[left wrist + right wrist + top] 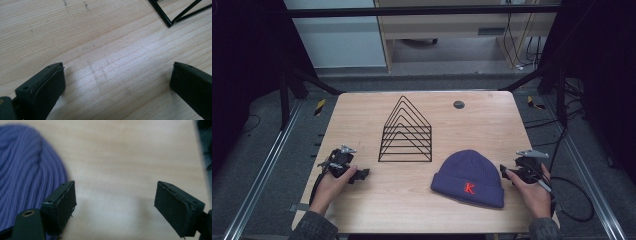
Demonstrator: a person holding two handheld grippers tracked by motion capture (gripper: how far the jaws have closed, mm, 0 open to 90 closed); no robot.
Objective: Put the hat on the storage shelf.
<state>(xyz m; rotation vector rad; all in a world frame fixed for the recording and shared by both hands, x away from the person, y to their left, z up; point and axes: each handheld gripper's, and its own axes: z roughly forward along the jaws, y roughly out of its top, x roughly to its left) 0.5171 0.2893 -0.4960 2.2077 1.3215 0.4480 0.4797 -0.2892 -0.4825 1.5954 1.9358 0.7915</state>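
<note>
**Q:** where are the hands at?

**A:** left gripper point(360, 174) sits near-left, low over the desk, fingers point(47, 82) spread wide with nothing between them. Right gripper point(504, 171) is near-right, fingers point(62, 205) wide apart too. Both forearms come in from the near edge.

Pale wood grain across the table point(362, 200) — fine streaks, a few dark scuffs. Black wire on the rack point(406, 131), stacked triangular outlines. Purple-blue ribbed knit on the beanie point(469, 176), with a red letter K point(469, 188) on the cuff. Matte black on both grippers' jaws. Small dark grey disc point(458, 104) at far right.
</note>
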